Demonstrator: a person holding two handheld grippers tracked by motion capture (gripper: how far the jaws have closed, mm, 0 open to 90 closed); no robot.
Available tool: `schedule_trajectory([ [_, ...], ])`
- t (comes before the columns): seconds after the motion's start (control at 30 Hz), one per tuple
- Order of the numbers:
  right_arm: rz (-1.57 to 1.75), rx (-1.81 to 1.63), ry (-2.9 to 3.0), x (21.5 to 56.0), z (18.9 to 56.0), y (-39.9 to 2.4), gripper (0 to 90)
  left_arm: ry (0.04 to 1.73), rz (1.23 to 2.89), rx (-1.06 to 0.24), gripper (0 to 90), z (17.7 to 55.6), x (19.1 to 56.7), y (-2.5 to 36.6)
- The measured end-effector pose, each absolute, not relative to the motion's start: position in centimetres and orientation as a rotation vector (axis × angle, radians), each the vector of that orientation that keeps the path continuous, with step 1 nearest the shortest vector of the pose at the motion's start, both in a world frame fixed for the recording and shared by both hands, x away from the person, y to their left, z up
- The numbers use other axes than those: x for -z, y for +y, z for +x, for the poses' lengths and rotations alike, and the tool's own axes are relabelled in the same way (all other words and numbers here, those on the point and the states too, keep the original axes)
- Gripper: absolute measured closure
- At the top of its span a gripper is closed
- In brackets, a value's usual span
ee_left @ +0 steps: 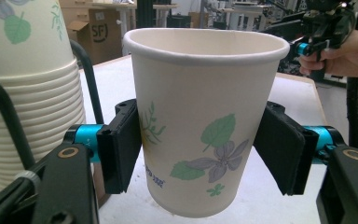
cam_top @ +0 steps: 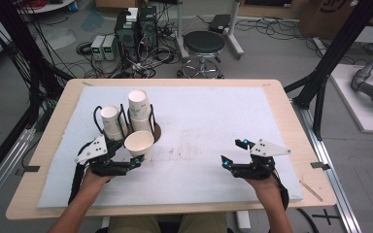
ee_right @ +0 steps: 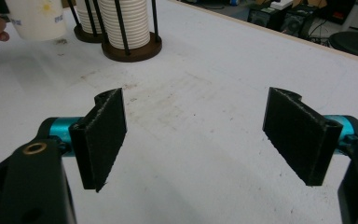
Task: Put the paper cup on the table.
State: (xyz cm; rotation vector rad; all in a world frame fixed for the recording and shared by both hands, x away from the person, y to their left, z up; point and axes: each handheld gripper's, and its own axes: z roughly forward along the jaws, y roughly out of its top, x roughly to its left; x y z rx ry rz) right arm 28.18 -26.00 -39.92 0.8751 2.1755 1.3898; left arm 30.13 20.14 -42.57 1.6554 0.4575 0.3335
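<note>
A flowered paper cup (cam_top: 139,143) (ee_left: 205,126) stands upright between the pads of my left gripper (cam_top: 132,154), which is shut on its sides. It hangs a little above the white mat (cam_top: 199,111), just in front of two black wire racks on wooden bases. The taller rack holds a stack of cups (cam_top: 140,109) (ee_right: 123,23), and the shorter stack (cam_top: 110,121) is to its left. My right gripper (cam_top: 233,152) (ee_right: 200,140) hovers low over the mat at the right front, open, with nothing between its jaws. From the right gripper view the held cup (ee_right: 36,18) is at the top left.
The mat covers most of the wooden table (cam_top: 281,97); its middle carries faint stains (ee_right: 168,98). Beyond the far edge are a round stool (cam_top: 204,43), computer boxes (cam_top: 136,29) and cables on the floor. Black frame posts (cam_top: 330,58) stand at the right.
</note>
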Motion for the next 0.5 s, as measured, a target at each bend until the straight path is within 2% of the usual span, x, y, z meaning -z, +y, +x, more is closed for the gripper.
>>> schedule_trajectory([
  [0.5,0.861,-1.405,2.164,39.7,27.9,-26.4,22.2,0.564,1.771,-0.31,33.9,32.1,44.4,17.3],
])
